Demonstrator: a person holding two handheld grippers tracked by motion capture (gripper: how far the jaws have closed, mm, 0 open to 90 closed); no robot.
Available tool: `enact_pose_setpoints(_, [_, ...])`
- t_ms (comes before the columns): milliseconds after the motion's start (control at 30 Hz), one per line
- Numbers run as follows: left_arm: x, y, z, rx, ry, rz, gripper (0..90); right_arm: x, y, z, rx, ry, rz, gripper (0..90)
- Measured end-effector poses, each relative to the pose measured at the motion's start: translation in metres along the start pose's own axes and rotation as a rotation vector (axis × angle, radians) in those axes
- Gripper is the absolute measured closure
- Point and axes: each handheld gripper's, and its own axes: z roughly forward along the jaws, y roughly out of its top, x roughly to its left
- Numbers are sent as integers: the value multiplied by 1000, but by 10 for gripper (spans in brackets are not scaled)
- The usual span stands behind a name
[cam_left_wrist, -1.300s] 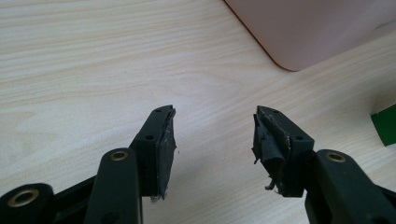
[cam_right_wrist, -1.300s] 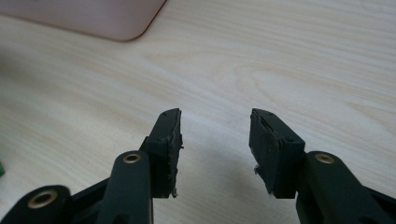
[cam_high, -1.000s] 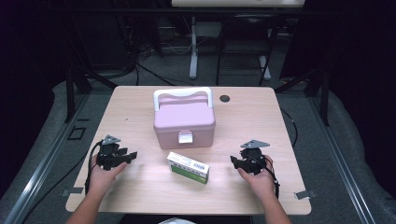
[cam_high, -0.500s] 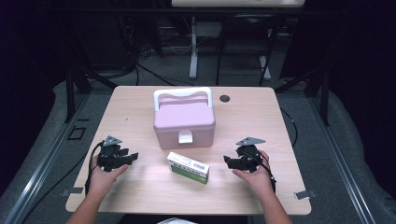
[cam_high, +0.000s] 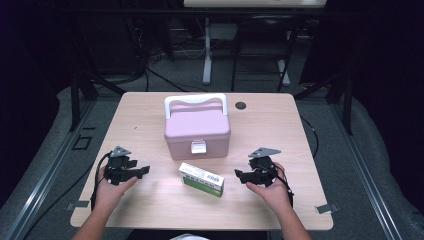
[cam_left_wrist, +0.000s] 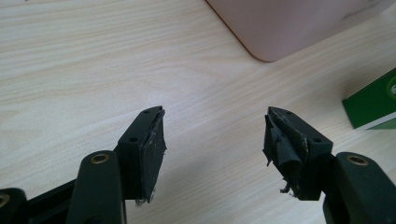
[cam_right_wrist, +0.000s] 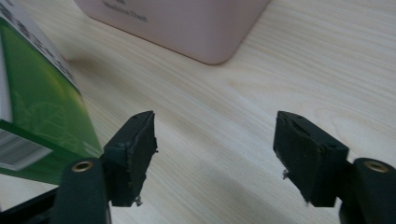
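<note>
Lying on the surface (cam_high: 150, 115) between both hands, just in front of the pink carry case (cam_high: 197, 130), the green-and-white carton (cam_high: 201, 179) runs its long axis slantwise, left-far to right-near. The right gripper (cam_high: 240, 175) is nearer, facing the carton's right end; the left gripper (cam_high: 145, 170) sits farther off. Both have just been opening; their jaws stand apart, nothing between them.

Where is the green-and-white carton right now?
In the high view the carton lies on the table, just in front of the pink case, between both grippers.
</note>
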Motion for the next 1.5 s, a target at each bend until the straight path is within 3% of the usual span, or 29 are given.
enact_pose_setpoints(33, [0, 3, -4, -9, -37, -10, 382, 1, 4, -3, -6, 21, 3, 253])
enact_pose_setpoints(100, [-2, 5, -7, -14, -49, -7, 362, 2, 6, -4, -6, 26, 6, 253])
enact_pose_setpoints(133, [-5, 7, -10, -4, -100, 38, 310, 4, 10, -6, 2, 16, -22, 237])
enact_pose_setpoints(200, [-8, 8, -11, -3, -111, 60, 290, 8, 13, -6, 17, 19, -32, 258])
enact_pose_setpoints(267, [-10, 9, -11, 0, -107, 68, 303, 10, 14, -5, 22, 13, -31, 280])
enact_pose_setpoints(300, [-11, 10, -12, -1, -103, 77, 305, 12, 16, -5, 20, 4, -36, 334])
enact_pose_setpoints(400, [-11, 13, -15, -24, -76, 90, 367, 14, 23, -6, -19, 14, -83, 387])
enact_pose_setpoints(467, [-10, 15, -16, -39, -76, 97, 373, 13, 24, -6, -38, 23, -83, 421])
enact_pose_setpoints(500, [-8, 16, -17, -50, -64, 109, 405, 9, 27, -8, -79, 45, -60, 454])
enact_pose_setpoints(567, [-8, 18, -17, -51, -57, 116, 409, 9, 30, -10, -75, 51, -56, 468])
enact_pose_setpoints(600, [-7, 21, -17, -55, -39, 114, 438, 10, 36, -14, -55, 52, -48, 467])
enact_pose_setpoints(700, [-7, 27, -18, -49, -36, 122, 447, 11, 41, -17, -51, 39, -63, 432])
enact_pose_setpoints(800, [-9, 39, -23, -43, -43, 115, 477, 16, 50, -22, -56, 27, -86, 313])
enact_pose_setpoints(900, [-9, 47, -27, -49, -47, 120, 478, 18, 55, -22, -48, 12, -96, 317])
enact_pose_setpoints(967, [-10, 55, -30, -55, -50, 127, 488, 18, 59, -22, -51, 7, -120, 355])
enact_pose_setpoints(1033, [-9, 63, -33, -61, -56, 136, 503, 18, 63, -23, -56, 33, -137, 464])
enact_pose_setpoints(1167, [-8, 76, -40, -59, -90, 149, 508, 20, 69, -24, -54, 55, -177, 531])
enact_pose_setpoints(1233, [-8, 77, -45, -86, -112, 149, 514, 26, 77, -26, -52, 104, -223, 609])
enact_pose_setpoints(1300, [-9, 76, -48, -92, -124, 153, 515, 29, 79, -26, -49, 121, -239, 622])
enact_pose_setpoints(1333, [-10, 76, -48, -96, -127, 154, 518, 41, 82, -27, -46, 148, -295, 615])
enact_pose_setpoints(1433, [-14, 75, -50, -97, -138, 170, 520, 52, 83, -27, -40, 165, -333, 606])
enact_pose_setpoints(1467, [-17, 74, -51, -98, -141, 186, 519, 62, 84, -27, -34, 173, -385, 573])
enact_pose_setpoints(1500, [-17, 73, -51, -92, -149, 196, 519, 65, 84, -27, -31, 165, -404, 557])
